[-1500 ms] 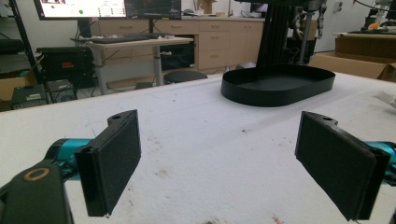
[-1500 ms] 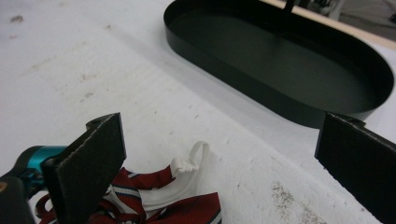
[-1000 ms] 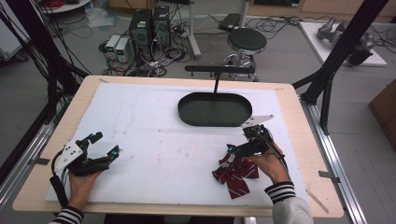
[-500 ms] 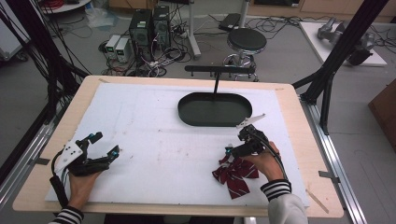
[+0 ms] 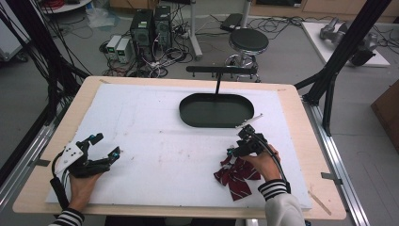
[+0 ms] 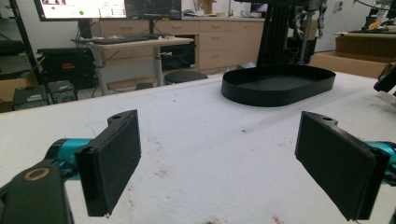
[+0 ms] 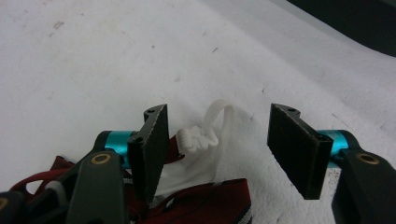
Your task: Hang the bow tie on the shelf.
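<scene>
Bow tie [image 5: 237, 176], dark red with pale stripes, lies flat on the white table [image 5: 155, 141] directly under and behind my right claw [image 5: 239, 146], partly beneath my right hand [image 5: 263, 162]. In the right gripper view its white strap and plastic clasp [image 7: 201, 137] rise between the jaws, close against the near-side pad [image 7: 152, 144]; the opposite pad [image 7: 296, 147] stands clear of it. My right claw's jaws have just been closing and now stand roughly half open, with the strap between them but not pinched; whether the nearer pad actually touches the clasp I cannot tell. Red fabric [image 7: 205, 203] of the tie sits below the jaws at the bottom of that view.

My left claw [image 5: 106, 146] rests low over the table, well apart from the tie, across the table from my right claw. Its jaws stand wide open and hold nothing; bare white surface lies between the pads [image 6: 114, 158].

Ahead of my right claw, near but apart, sits a black oval tray [image 5: 188, 113].
</scene>
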The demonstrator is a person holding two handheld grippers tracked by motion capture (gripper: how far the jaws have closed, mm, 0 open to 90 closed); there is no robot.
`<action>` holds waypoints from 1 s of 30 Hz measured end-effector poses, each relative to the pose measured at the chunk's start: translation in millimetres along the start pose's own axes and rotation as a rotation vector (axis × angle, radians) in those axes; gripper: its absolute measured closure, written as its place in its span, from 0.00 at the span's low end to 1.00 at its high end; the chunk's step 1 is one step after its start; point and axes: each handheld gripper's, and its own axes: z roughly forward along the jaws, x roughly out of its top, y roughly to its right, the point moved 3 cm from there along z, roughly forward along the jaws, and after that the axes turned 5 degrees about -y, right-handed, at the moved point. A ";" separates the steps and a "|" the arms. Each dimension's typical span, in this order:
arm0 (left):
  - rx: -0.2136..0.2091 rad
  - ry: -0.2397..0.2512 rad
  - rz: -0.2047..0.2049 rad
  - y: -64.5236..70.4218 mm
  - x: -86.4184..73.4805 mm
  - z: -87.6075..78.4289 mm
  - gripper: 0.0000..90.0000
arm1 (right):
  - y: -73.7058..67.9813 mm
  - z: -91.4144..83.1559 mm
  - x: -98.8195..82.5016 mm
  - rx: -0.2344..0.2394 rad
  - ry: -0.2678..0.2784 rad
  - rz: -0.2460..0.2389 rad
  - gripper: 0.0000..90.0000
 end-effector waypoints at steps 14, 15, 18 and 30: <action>0.000 -0.002 0.005 0.1 0.0 0.1 0.17 | -0.7 8.0 0.9 0.046 -0.043 0.029 0.67; 0.000 -0.002 0.005 0.1 0.0 0.0 0.17 | -0.7 8.0 0.9 0.046 -0.043 0.029 0.67; 0.001 -0.003 0.003 0.0 0.0 0.0 0.17 | -1.5 10.8 1.1 0.050 -0.053 0.024 0.70; 0.000 -0.004 0.005 0.0 0.0 0.0 0.17 | -1.7 8.7 2.0 0.072 -0.042 0.093 0.79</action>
